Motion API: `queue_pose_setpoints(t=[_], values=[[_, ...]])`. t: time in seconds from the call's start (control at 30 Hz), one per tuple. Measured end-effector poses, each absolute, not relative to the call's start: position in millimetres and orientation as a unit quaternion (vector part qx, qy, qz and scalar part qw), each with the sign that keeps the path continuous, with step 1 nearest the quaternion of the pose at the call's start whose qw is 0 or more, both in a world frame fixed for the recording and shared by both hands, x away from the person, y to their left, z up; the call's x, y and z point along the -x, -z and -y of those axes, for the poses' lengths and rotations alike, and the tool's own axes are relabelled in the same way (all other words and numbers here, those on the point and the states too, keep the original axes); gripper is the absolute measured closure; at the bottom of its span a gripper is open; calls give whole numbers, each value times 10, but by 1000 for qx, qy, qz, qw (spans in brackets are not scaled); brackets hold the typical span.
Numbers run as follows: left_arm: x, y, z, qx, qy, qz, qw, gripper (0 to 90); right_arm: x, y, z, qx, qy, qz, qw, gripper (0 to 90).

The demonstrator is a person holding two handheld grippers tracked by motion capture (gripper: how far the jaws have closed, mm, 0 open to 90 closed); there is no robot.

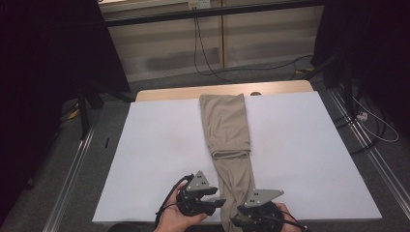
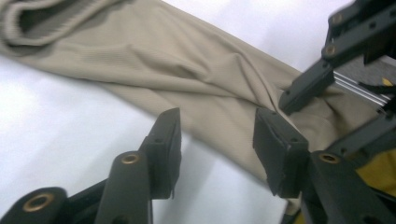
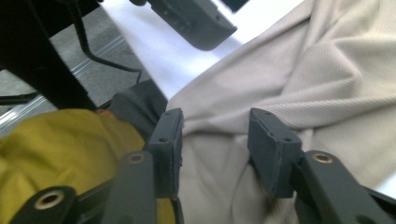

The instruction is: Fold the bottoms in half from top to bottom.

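Fingers of the left gripper stand apart, empty, just left of the beige trousers. These lie lengthwise down the middle of the white table, their near end hanging over its front edge. Right gripper fingers also gape, fabric between them ungripped. Soft, light, limp knit cloth; best pinched at an edge near the near end.

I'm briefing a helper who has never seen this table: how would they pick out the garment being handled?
Find the white table top in the middle of the room. Running down its centre from the far edge to the near edge is a long, narrow beige knit garment, folded lengthwise, with a ribbed cuff lying across its middle. It is the one soft, tan thing on the white surface.
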State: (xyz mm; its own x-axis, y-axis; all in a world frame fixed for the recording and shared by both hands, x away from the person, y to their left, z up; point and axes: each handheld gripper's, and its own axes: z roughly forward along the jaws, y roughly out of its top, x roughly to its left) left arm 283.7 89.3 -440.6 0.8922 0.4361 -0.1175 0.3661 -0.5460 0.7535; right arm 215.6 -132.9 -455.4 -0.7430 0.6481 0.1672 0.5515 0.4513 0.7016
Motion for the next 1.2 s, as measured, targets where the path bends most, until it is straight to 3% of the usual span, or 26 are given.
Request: queue_pose_setpoints(t=[0.2,0.3,0.37,0.4,0.77,1.1,1.2], values=[[-2875,4421,-944,-867,-63,-235,434,466,-2169,4588,1197,-360,-380,-849,78,527],[-2893,4423,-957,-861,-79,-251,436,391,-2169,4600,1171,-361,-367,-850,117,765],[-2905,4417,-969,-857,-85,-256,439,362,-2195,4602,1210,-373,-372,-843,108,890],[-2907,4415,-972,-855,-87,-259,440,344,-2201,4597,1237,-376,-377,-840,100,900],[-2925,4421,-968,-856,-87,-260,438,361,-2146,4234,1422,-369,-483,-791,63,900],[-2918,4429,-930,-862,-82,-256,431,375,-2101,4419,1996,-439,-437,-781,84,900],[-2927,4428,-876,-867,-76,-251,424,420,-2056,4416,2111,-447,-410,-786,119,900]])
